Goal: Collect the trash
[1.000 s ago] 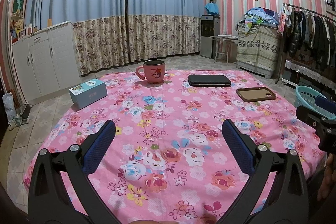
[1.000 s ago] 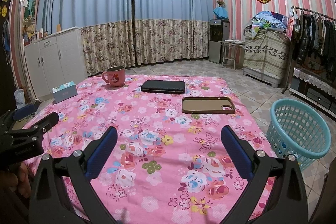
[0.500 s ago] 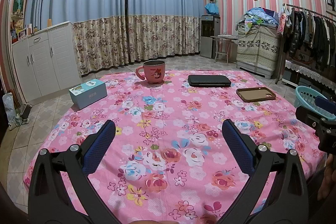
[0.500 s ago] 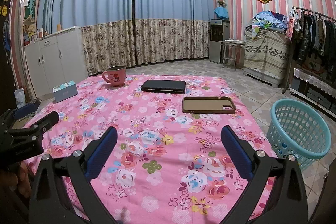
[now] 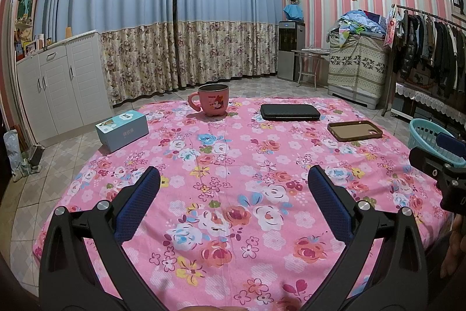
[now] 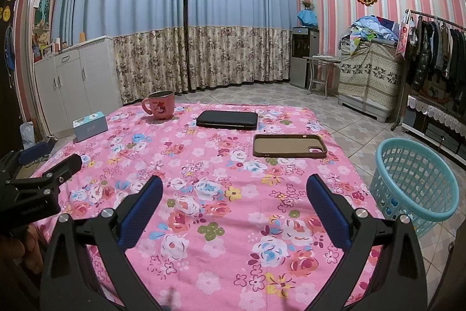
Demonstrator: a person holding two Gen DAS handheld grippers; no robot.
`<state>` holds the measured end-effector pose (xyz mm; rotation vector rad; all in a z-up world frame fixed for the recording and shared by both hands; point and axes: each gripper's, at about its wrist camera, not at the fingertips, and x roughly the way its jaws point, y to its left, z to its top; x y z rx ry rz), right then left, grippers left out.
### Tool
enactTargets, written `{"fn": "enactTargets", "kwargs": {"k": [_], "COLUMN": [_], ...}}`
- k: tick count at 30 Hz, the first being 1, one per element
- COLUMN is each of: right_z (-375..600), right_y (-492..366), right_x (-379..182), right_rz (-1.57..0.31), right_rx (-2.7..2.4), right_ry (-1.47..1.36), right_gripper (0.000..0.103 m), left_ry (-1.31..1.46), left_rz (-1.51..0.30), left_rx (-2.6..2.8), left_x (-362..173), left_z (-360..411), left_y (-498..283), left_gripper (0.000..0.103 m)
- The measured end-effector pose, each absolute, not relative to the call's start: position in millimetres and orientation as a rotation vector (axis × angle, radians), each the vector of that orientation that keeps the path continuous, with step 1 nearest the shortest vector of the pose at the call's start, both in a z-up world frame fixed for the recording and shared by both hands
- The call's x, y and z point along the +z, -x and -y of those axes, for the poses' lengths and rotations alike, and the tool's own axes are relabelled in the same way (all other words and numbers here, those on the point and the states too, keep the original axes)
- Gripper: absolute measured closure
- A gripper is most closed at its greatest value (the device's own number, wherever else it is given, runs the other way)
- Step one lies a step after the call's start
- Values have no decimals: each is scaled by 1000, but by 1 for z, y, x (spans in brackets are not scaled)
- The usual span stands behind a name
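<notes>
A pink flowered cloth covers the table [image 5: 233, 159] [image 6: 209, 171]. On it lie a light blue carton [image 5: 122, 130] [image 6: 89, 126] at the left, a pink mug [image 5: 213, 103] [image 6: 159, 104], a flat black case [image 5: 289, 112] [image 6: 227, 119] and a brown phone case [image 5: 354, 130] [image 6: 289, 145]. A turquoise basket [image 6: 415, 179] [image 5: 428, 136] stands on the floor right of the table. My left gripper [image 5: 233, 182] and right gripper [image 6: 234, 188] hover open over the near part of the cloth, nothing between their fingers.
White cabinets [image 5: 58, 89] line the left wall. Curtains hang at the back. A clothes rack [image 6: 434, 48], a covered pile [image 6: 370, 69] and a small stand [image 6: 320, 72] fill the right side. Tiled floor [image 6: 335, 112] surrounds the table.
</notes>
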<state>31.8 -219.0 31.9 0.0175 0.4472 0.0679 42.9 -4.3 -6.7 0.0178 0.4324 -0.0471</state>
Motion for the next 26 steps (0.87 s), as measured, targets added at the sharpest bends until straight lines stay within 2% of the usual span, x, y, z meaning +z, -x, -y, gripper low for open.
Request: {"fn": "enactTargets", "kwargs": {"k": [26], "right_z": [219], "right_y": [-32], "right_x": [32], "right_rz": [-448], "right_rx": [68], "right_ry": [-20], "right_gripper": [6], "left_ry": [-16], "left_rz": [-435], "left_rx": [-52], "left_x": [-7], "left_z": [0], "left_y": [-45], "left_gripper": [5]}}
